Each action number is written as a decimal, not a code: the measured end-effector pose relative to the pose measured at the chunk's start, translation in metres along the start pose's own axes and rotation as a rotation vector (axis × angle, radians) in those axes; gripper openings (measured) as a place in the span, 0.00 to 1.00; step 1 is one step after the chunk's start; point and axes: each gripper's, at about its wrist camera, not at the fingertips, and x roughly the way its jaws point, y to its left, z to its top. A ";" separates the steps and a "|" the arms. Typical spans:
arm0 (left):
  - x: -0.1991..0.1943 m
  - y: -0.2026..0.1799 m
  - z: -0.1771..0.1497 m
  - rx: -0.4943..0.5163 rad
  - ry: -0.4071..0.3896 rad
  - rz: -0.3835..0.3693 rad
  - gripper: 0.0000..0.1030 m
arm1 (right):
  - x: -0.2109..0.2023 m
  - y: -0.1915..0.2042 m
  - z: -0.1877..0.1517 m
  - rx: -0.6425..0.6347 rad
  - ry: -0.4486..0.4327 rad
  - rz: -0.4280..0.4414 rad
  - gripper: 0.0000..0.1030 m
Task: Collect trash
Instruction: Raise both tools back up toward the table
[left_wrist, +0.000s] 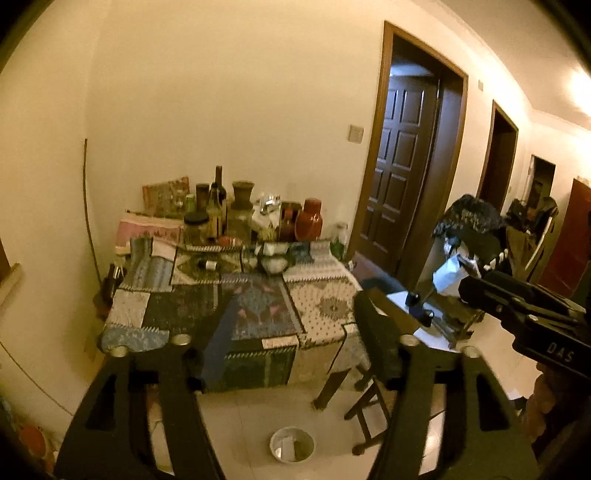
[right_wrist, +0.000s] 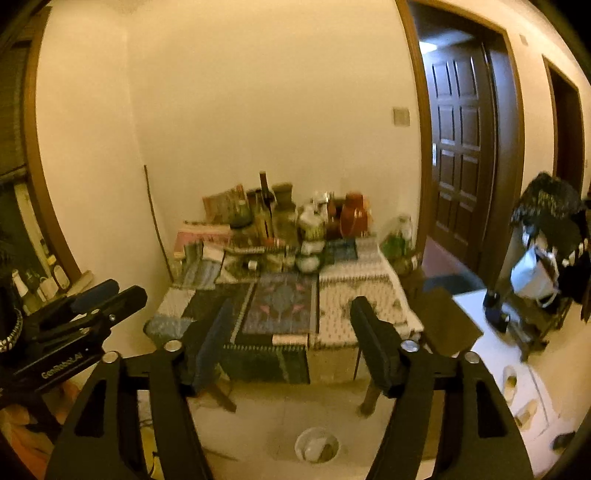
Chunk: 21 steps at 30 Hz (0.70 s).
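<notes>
Both grippers held high over a cluttered room, nothing in either.

A table (left_wrist: 321, 310) under a patchwork cloth stands against the wall, bottles and jars (left_wrist: 236, 210) crowded at its far end. On the tiled floor in front of it sits a small white bin (left_wrist: 291, 445) with scraps of trash (right_wrist: 314, 451) inside. The left gripper (left_wrist: 291, 354) and right gripper (right_wrist: 291, 339) each have jaws spread wide and empty.

Contents of floor bin (right_wrist: 316, 448) too blurred to ID; jars at table back (right_wrist: 280, 218) indistinct.
</notes>
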 end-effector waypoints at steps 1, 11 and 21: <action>-0.003 0.001 0.002 -0.001 -0.017 0.007 0.82 | -0.001 0.000 0.002 -0.004 -0.020 -0.006 0.69; 0.027 0.002 0.018 0.020 -0.044 0.058 0.91 | 0.035 -0.025 0.021 0.003 -0.036 -0.027 0.87; 0.117 -0.018 0.060 -0.013 -0.034 0.109 0.91 | 0.093 -0.076 0.062 -0.005 -0.013 0.037 0.87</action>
